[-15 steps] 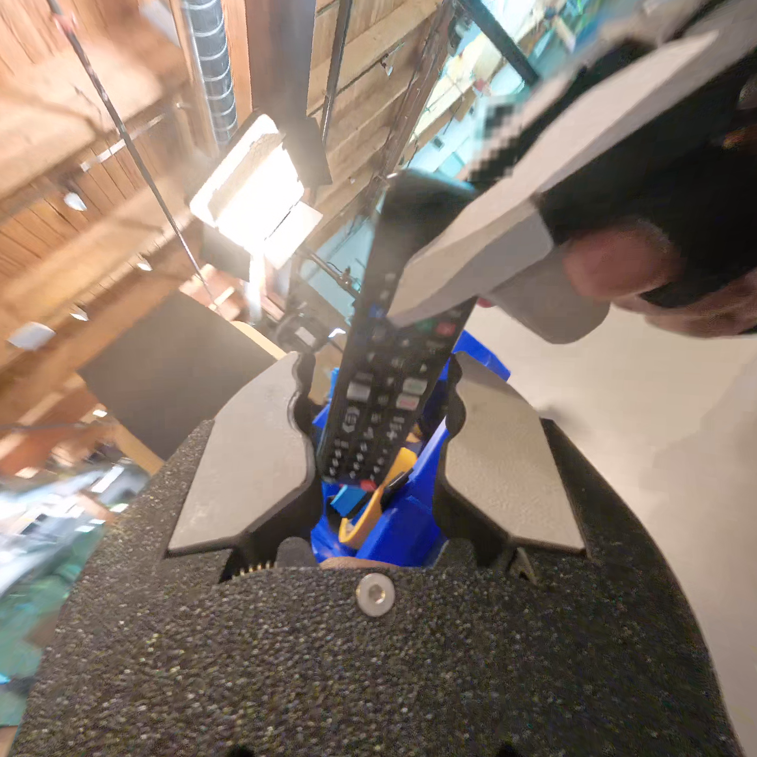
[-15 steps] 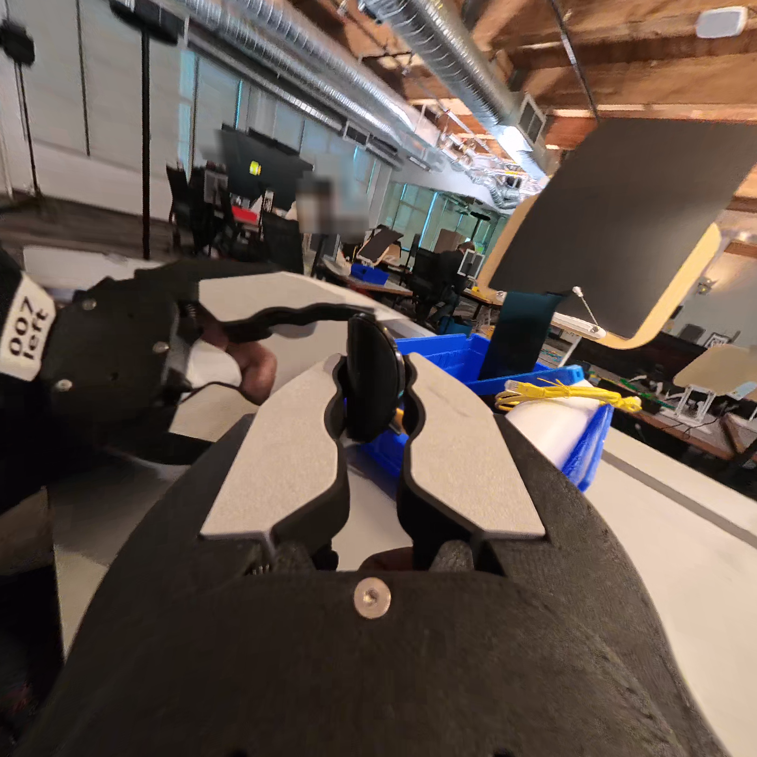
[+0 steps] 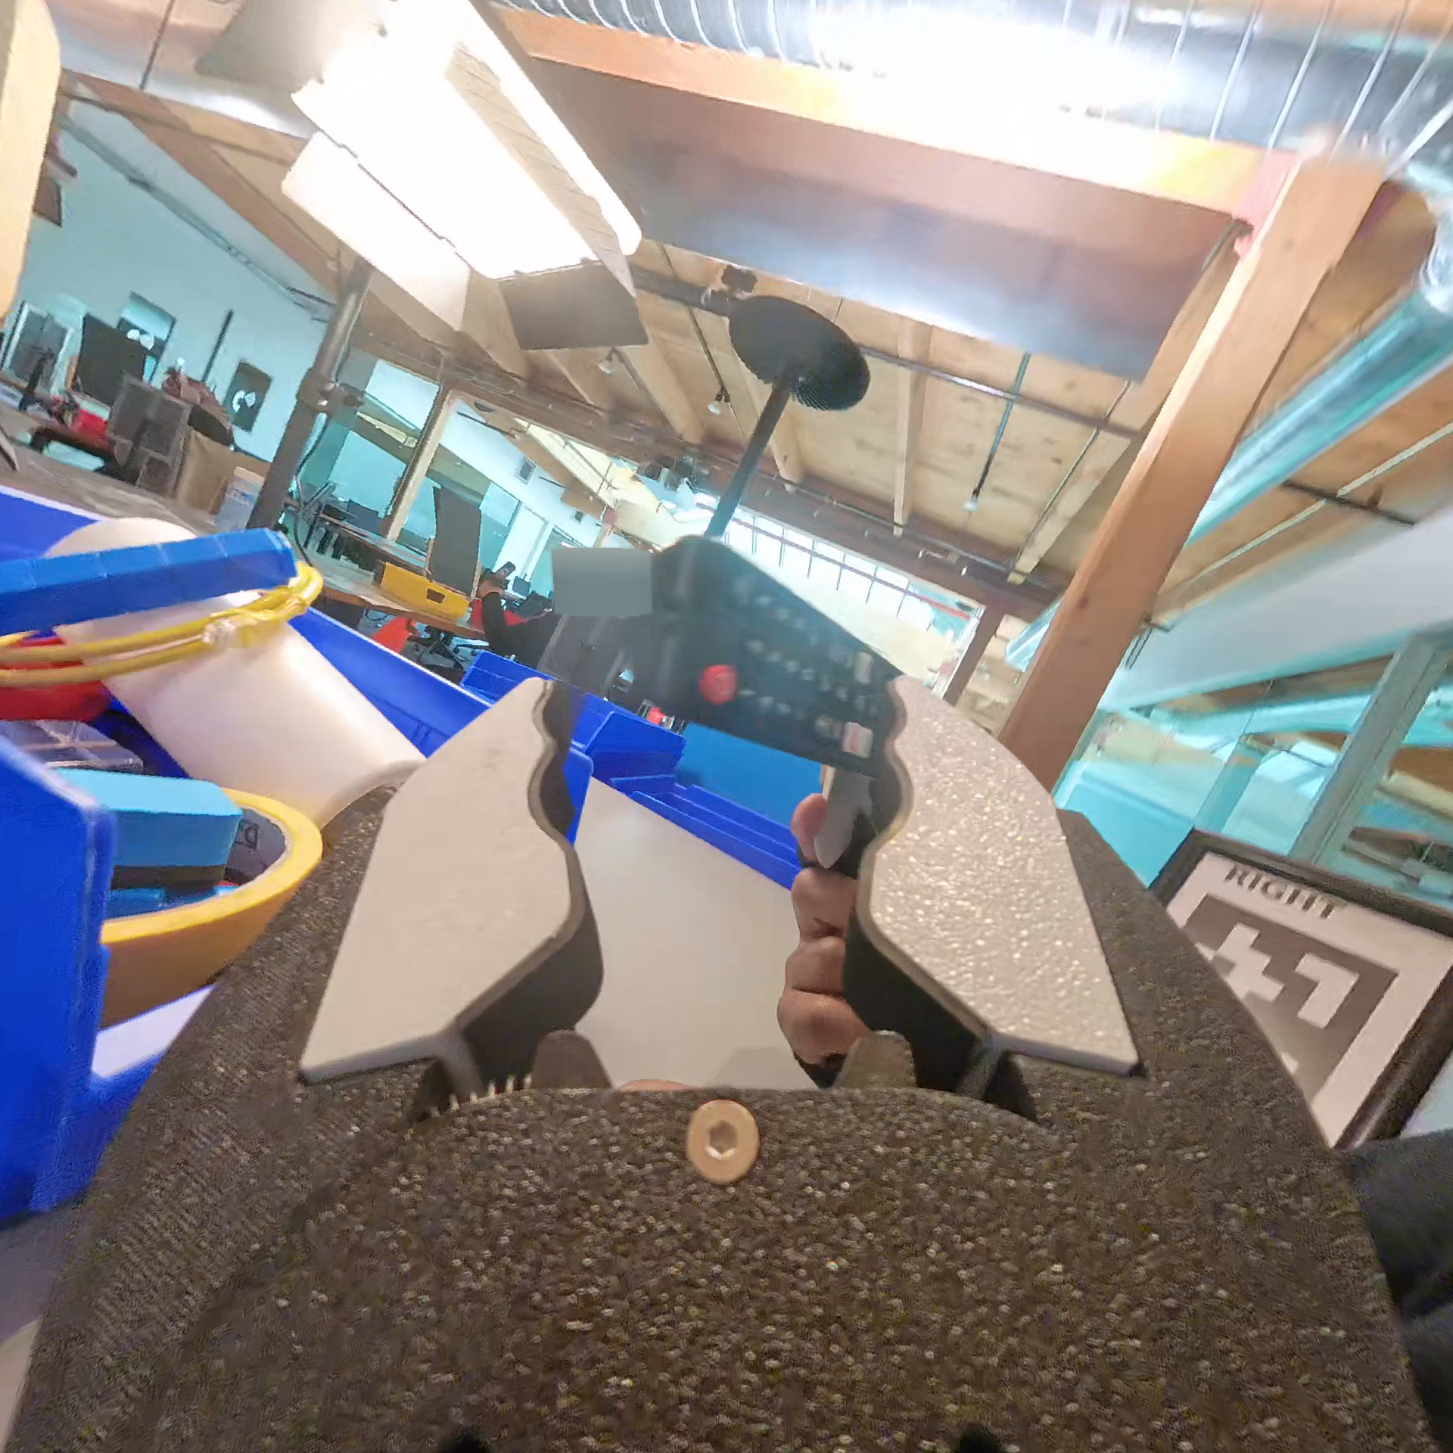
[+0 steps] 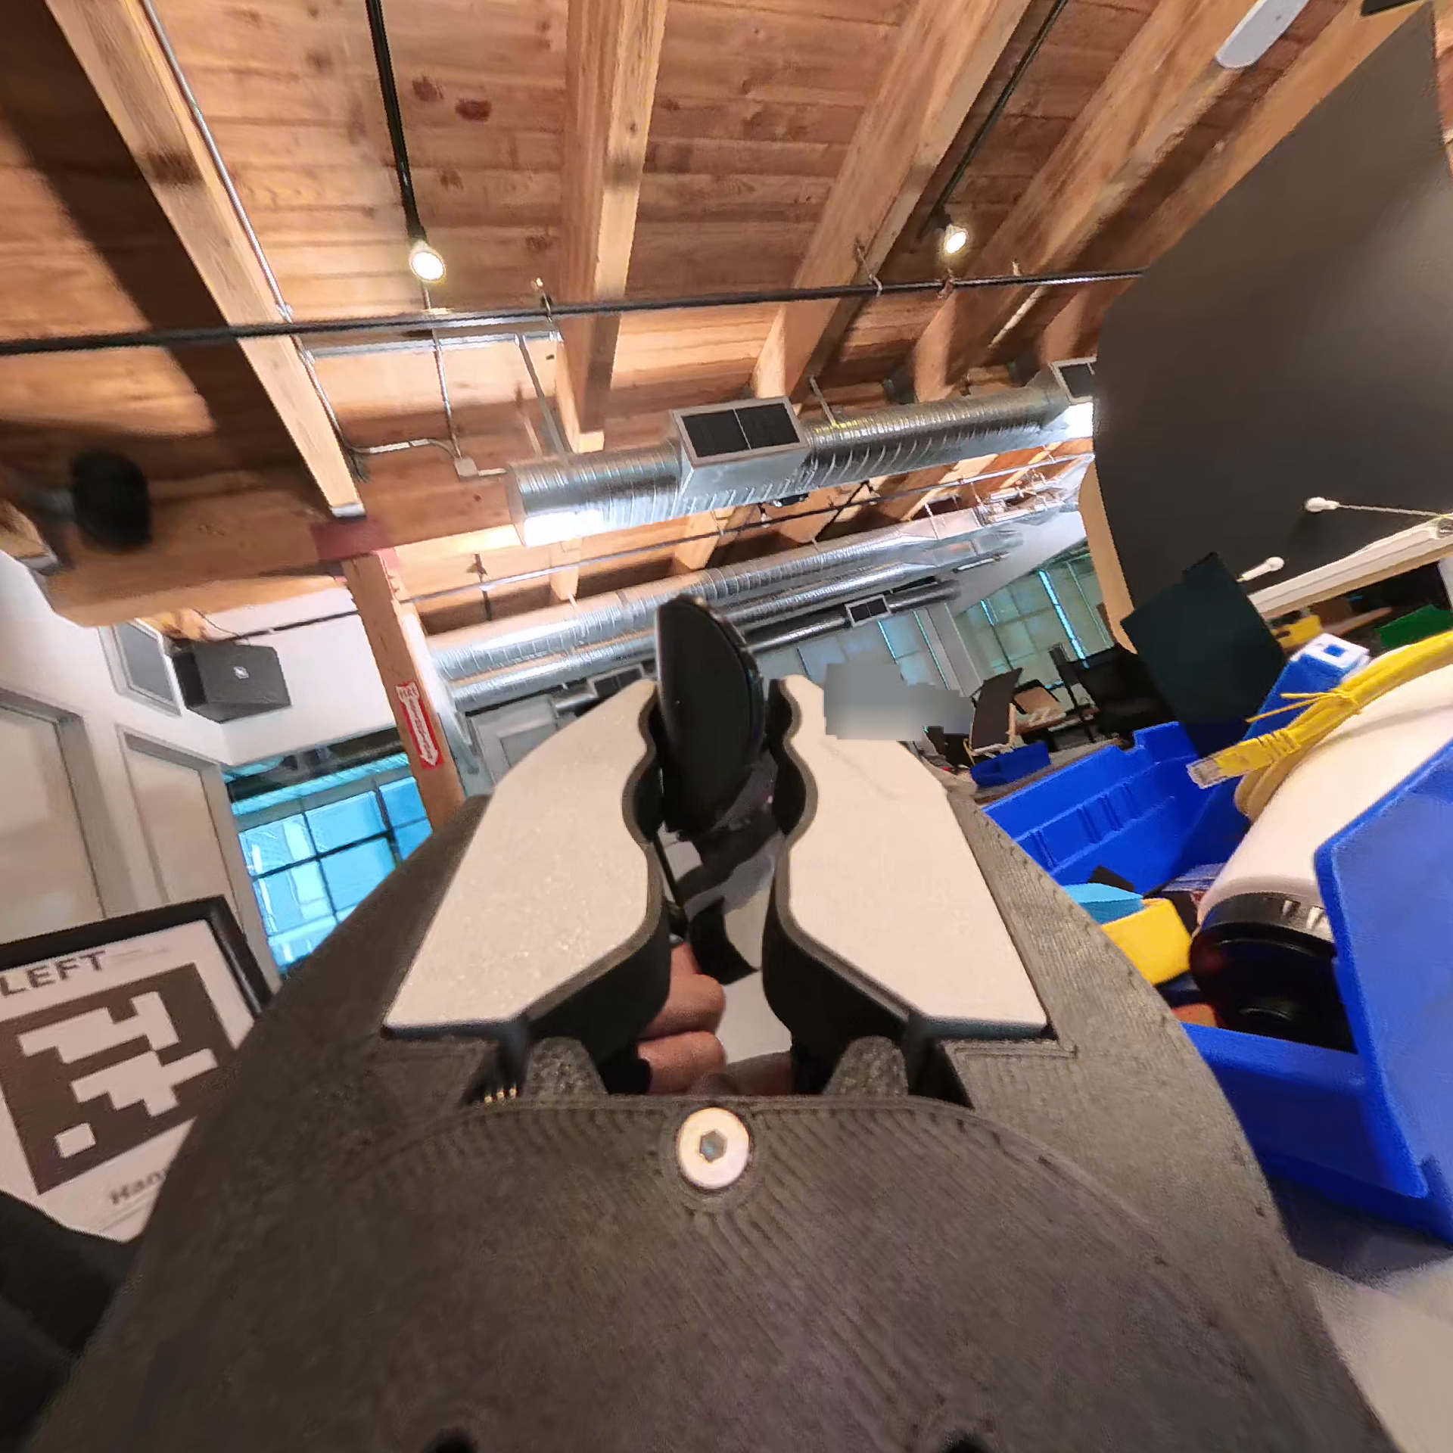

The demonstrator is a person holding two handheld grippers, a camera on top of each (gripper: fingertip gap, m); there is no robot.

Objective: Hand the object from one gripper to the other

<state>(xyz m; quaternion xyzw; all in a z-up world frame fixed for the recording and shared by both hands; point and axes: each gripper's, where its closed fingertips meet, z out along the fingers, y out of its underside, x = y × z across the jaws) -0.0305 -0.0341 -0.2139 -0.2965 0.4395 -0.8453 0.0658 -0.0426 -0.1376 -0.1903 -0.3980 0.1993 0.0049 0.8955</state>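
Remote (image 4: 708, 731) pinched edge-on in right gripper (image 4: 711, 723), centre of frame; left gripper (image 3: 715, 731) spread wide, gripping nothing, remote off by its right finger (image 3: 975, 857), blue bins (image 3: 47, 928) at left

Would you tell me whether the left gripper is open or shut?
Open: the left gripper has a wide gap between its jaws, with nothing clamped.

Bright in here. The big light panel (image 3: 464, 157) overhead on the left blows out to pure white, and glare washes over the silver duct (image 3: 1022, 71) beside it. Small ceiling spotlights (image 4: 425, 263) glow warm against the wooden beams (image 4: 605, 196). Far windows (image 4: 330, 857) look cyan. Edges bend and smear; nearby blue bins (image 4: 1384, 943) blur softly.
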